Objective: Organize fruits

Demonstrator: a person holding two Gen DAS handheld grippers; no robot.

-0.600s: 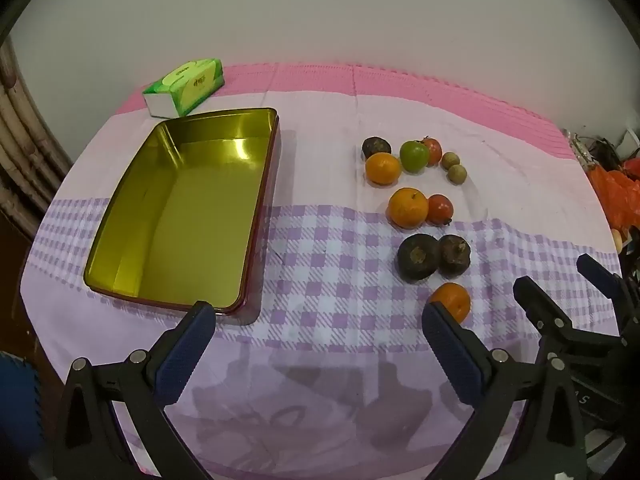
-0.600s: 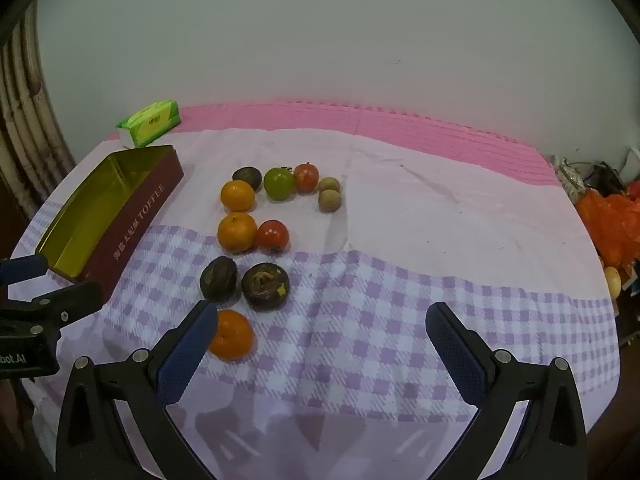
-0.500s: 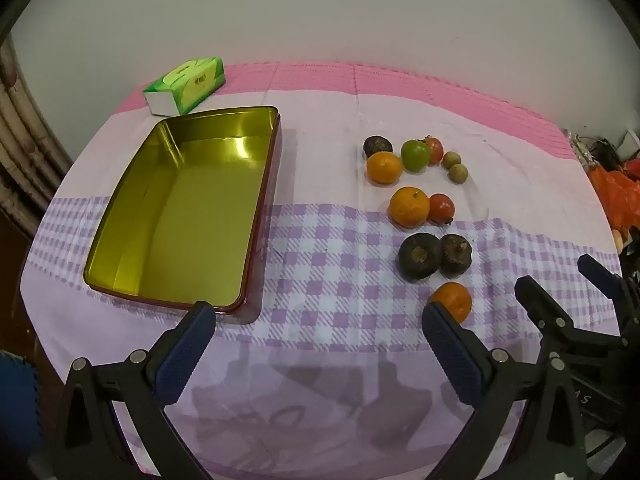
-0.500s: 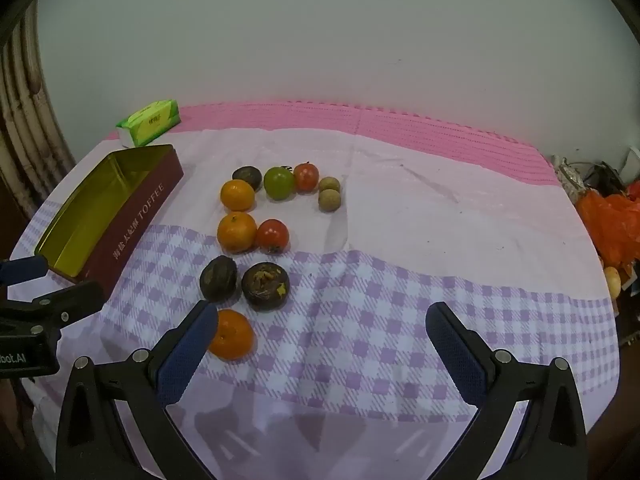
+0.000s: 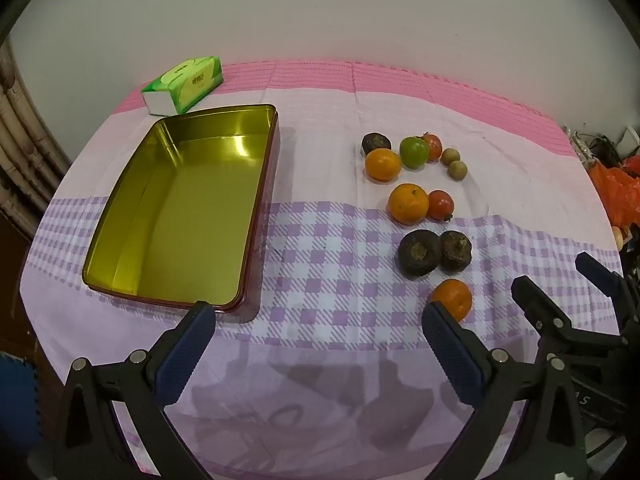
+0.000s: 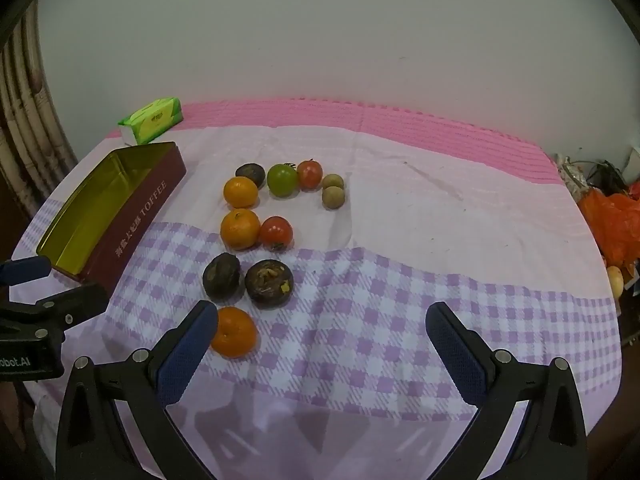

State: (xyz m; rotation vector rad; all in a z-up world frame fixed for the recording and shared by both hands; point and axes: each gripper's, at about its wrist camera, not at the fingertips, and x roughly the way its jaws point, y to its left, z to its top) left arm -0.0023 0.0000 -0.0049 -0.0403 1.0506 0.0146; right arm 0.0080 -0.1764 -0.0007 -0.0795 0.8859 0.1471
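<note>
Several fruits lie loose on the pink and purple cloth: three oranges, the nearest orange, two dark brown fruits, two red tomatoes, a green fruit and two small tan fruits. An empty gold-lined tin stands to their left. My left gripper hangs open above the near cloth, between tin and fruits. My right gripper is open too, with its left fingertip just beside the nearest orange. Nothing is held.
A green tissue pack lies behind the tin by the wall. Orange plastic bags and clutter sit off the table's right edge. Each gripper shows at the edge of the other's view.
</note>
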